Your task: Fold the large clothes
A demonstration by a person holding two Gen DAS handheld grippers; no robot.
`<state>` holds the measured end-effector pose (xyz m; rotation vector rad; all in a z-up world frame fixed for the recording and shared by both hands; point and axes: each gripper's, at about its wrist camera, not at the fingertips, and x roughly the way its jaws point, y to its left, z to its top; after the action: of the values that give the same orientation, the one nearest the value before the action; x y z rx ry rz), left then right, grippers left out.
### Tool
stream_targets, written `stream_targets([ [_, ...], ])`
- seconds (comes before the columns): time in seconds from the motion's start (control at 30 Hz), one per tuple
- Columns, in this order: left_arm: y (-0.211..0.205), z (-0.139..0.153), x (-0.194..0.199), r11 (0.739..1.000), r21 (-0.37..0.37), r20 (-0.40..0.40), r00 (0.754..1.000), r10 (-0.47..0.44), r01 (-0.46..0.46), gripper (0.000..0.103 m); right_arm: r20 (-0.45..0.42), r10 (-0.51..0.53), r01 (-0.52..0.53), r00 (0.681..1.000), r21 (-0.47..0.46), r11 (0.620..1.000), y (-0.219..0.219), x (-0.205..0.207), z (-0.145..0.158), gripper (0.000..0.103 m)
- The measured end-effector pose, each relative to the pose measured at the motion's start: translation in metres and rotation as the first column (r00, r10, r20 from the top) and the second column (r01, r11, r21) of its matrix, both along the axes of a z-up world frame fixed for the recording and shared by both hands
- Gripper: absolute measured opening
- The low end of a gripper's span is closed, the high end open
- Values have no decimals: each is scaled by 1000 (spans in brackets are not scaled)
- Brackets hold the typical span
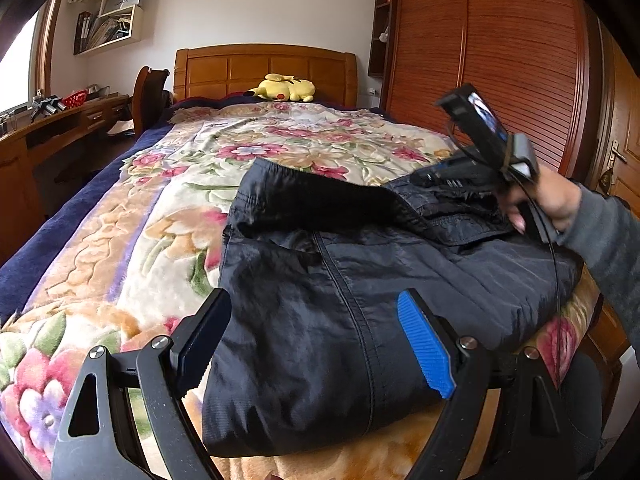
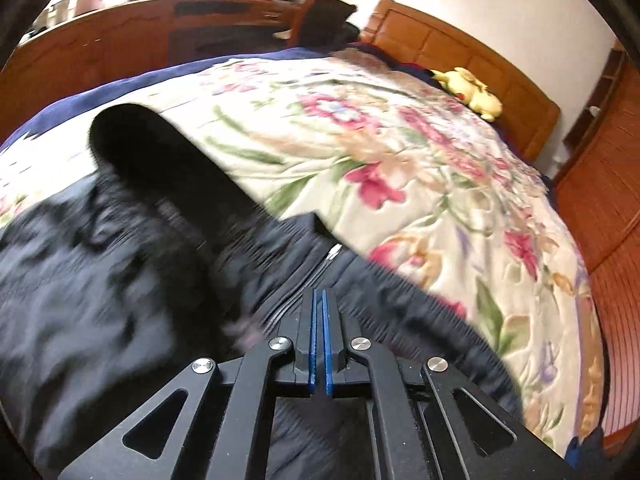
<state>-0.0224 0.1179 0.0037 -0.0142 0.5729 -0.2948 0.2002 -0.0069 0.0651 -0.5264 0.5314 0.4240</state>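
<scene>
Left wrist view showed the left tool (image 1: 316, 340) spread wide over the near hem of the dark navy quilted nylon jacket (image 1: 360, 280), which lay on the floral blanket-covered bed (image 1: 140, 220), long axis toward 1 o'clock. Right tool (image 2: 320, 340), fingers pressed together apparently on nothing, hovered over the jacket's far end.

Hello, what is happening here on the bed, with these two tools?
A person is folding a dark jacket on a bed covered by a floral blanket. The left gripper is open, with the near part of the jacket lying between its fingers. The right gripper is shut above the jacket's far side, beside the zipper; whether it pinches cloth cannot be told. A yellow plush toy lies by the headboard.
</scene>
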Motion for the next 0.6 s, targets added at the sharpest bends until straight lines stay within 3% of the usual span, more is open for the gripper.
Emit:
stream_targets([
  [0.23,1,-5,1,1000,6,-16,1000,0,0,86,-33,61,-57,998,103,993,-3,-10,1,2],
  [0.27,1,-5,2,1000,5,-16,1000,1,-1,86,-38,68,-64,997,115,991,-4,-15,0,12],
  [0.3,1,-5,2,1000,4,-17,1000,3,-3,86,-42,86,-80,995,129,988,-8,-21,-1,31],
  [0.37,2,-5,3,1000,1,-19,1000,7,-6,86,-46,142,-133,989,157,979,-11,-35,-2,55],
  [0.47,3,-4,3,1000,1,-19,1000,11,-11,86,-60,207,-196,976,154,968,-13,-50,-5,57],
  [0.6,3,-3,4,1000,2,-16,1000,12,-12,86,-111,230,-224,967,57,973,-2,-52,-19,57],
])
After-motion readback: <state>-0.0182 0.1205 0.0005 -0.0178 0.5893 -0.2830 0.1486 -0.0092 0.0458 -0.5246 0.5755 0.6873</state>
